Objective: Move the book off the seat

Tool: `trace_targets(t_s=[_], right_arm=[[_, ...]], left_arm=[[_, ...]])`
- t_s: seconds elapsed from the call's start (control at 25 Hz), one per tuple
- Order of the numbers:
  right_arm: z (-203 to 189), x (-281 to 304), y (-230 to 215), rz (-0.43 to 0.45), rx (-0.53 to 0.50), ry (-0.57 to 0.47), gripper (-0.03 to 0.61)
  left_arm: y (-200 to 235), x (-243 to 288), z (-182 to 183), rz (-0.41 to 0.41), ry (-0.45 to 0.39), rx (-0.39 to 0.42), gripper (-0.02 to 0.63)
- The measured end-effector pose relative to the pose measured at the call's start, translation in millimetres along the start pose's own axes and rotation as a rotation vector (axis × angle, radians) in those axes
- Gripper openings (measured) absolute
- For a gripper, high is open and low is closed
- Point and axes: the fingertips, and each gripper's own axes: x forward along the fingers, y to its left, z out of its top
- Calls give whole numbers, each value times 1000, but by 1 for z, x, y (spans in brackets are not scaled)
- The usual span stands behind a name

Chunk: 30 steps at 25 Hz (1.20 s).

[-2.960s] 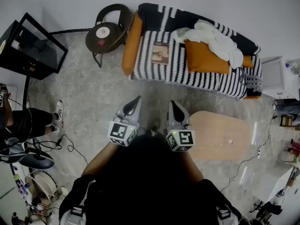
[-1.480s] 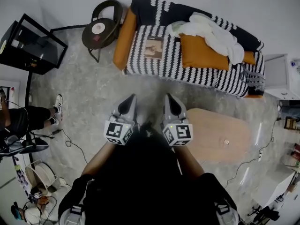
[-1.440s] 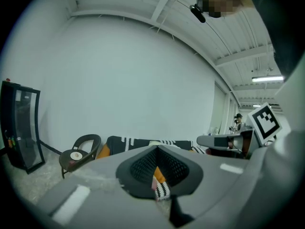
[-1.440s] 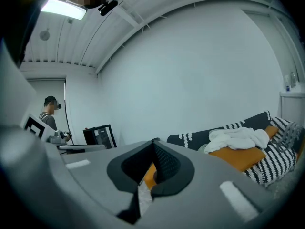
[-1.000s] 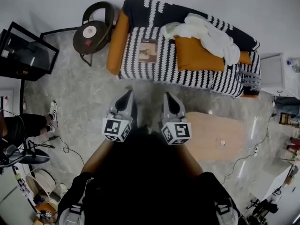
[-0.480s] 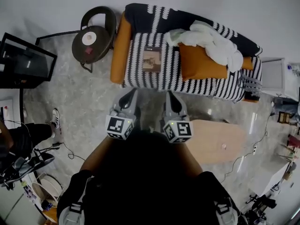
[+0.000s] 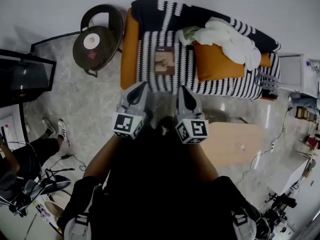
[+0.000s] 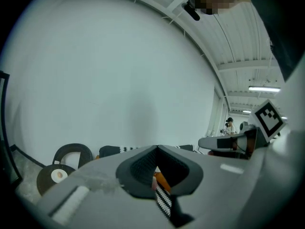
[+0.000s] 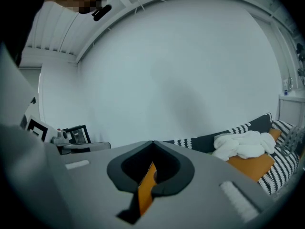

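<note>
A thin book [image 7: 164, 60] with a brownish cover lies flat on the seat of a sofa [image 7: 150, 44] draped in a black-and-white striped cover. Both grippers are held side by side in front of the seat's front edge, pointing at it. The left gripper [image 7: 143, 84] is shut and empty, just short of the book and a little to its left. The right gripper [image 7: 181, 88] is also shut and empty, slightly to the book's right. In the gripper views the book is hidden; the left gripper [image 8: 157, 148] and right gripper [image 9: 152, 142] show tips that meet.
An orange cushion [image 7: 215, 63] and a white cloth [image 7: 227, 36] lie on the sofa to the book's right. A dark round side table [image 7: 97, 39] stands left of the sofa's orange arm [image 7: 129, 49]. A wooden low table [image 7: 235, 144] is at right, a black glass cabinet [image 7: 25, 74] at left.
The sofa has come closer and shifted in the head view as the person stepped toward it. Both grippers now reach nearly to the seat's front edge and stay shut.
</note>
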Motion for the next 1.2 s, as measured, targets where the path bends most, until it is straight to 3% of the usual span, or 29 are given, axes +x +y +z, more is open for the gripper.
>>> trace_targets(t_s=[0.28,0.64,1.0,1.2], right_arm=[[-6,18,-13,-38,10,24,8],[-24,42,-50,-41,41,72,8],[-45,87,-99,-27,79,140,8],[-78,112,-133,-43,115,197,8]], left_arm=[[13,22,2,-29,17,4,6],[19,50,-14,14,54,-22,6],[26,113,-41,37,130,-40,6],[28,153,-64,37,158,-30,6]])
